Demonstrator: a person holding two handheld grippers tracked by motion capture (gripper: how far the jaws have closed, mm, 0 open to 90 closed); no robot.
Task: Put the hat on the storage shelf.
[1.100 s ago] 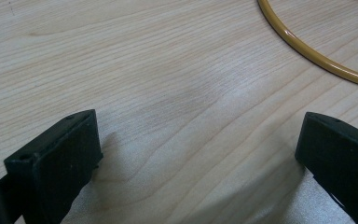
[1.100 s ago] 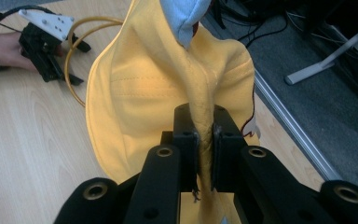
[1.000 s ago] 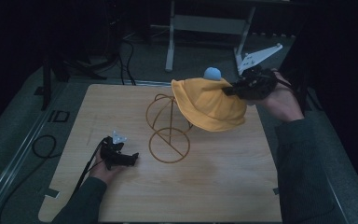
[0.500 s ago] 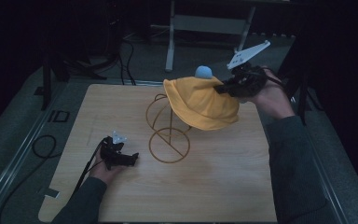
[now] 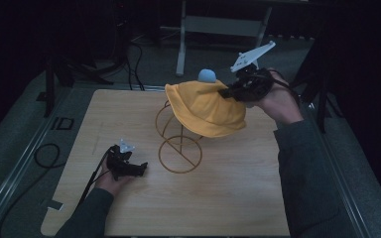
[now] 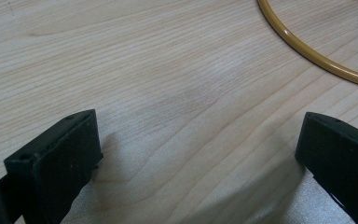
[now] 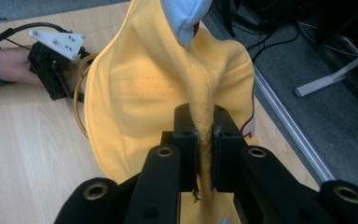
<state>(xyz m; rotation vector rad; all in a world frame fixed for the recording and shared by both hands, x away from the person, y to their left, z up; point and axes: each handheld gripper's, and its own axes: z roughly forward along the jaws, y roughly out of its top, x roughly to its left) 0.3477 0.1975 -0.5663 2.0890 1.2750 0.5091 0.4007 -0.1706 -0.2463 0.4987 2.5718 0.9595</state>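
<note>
A yellow bucket hat [image 5: 206, 109] hangs over the top of a gold wire stand [image 5: 180, 153] in mid-table. A light-blue part [image 5: 207, 75] shows at the hat's crown. My right gripper [image 5: 228, 93] is shut on the hat's right edge, and in the right gripper view the yellow fabric [image 7: 140, 93] is pinched between its jaws [image 7: 205, 135]. My left gripper [image 5: 141, 168] rests on the table left of the stand's base ring. It is open, jaws wide apart [image 6: 196, 140] over bare wood, with the gold ring [image 6: 307, 51] just ahead.
The wooden table [image 5: 278, 198] has a metal rail along its right side [image 7: 289, 126]. Cables [image 5: 44, 153] lie on the floor to the left, and a desk frame [image 5: 218, 25] stands behind the table. The other hand's gripper [image 7: 51, 65] appears beyond the hat.
My right gripper has carried the hat a little to the left, further over the stand, and tilted upward. The left gripper has stayed in place.
</note>
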